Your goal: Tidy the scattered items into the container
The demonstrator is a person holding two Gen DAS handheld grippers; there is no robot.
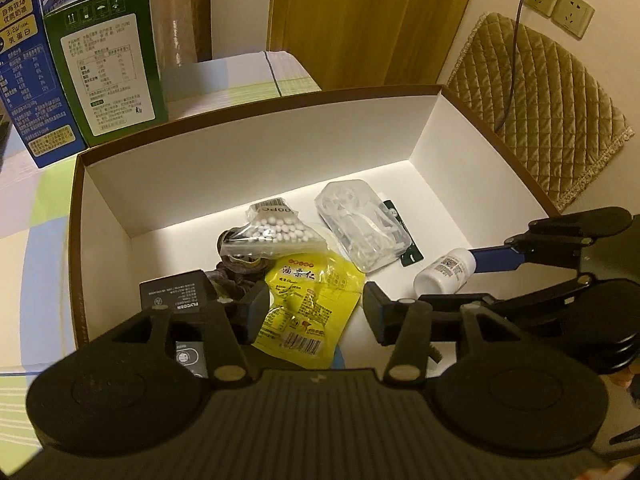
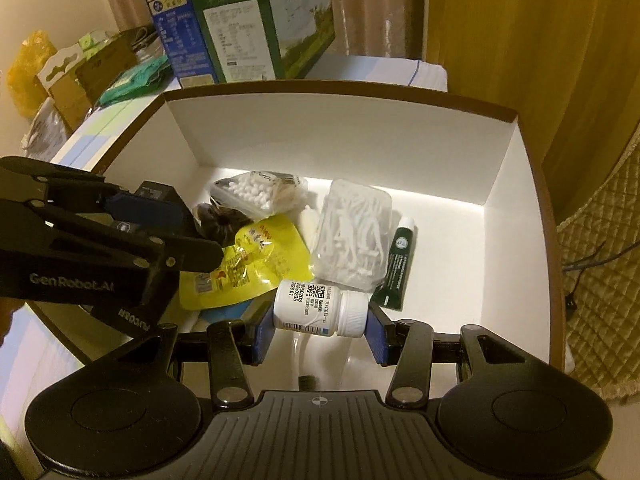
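1 white box (image 2: 360,148), brown rim, open-topped. Contents: 1 clear case of floss picks (image 2: 352,232) at centre; 1 yellow snack pouch (image 2: 256,264) at its 9 o'clock; 1 cotton-swab bag (image 2: 256,194) at 11 o'clock; 1 dark green tube (image 2: 398,264) at 3 o'clock. Right hand-held gripper (image 2: 320,328) clamps 1 white pill bottle (image 2: 320,308) above the box floor. Left hand-held gripper (image 1: 316,312): pads apart over the pouch, gripping nothing.

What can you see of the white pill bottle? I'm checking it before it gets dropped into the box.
The white pill bottle is a small plastic bottle with a ribbed white cap, wearing a label with a QR code, printed dates and a barcode. It lies on its side, cap to the right, clamped end to end between the blue pads of the right tool, over the white floor of the box near the yellow snack pouch.
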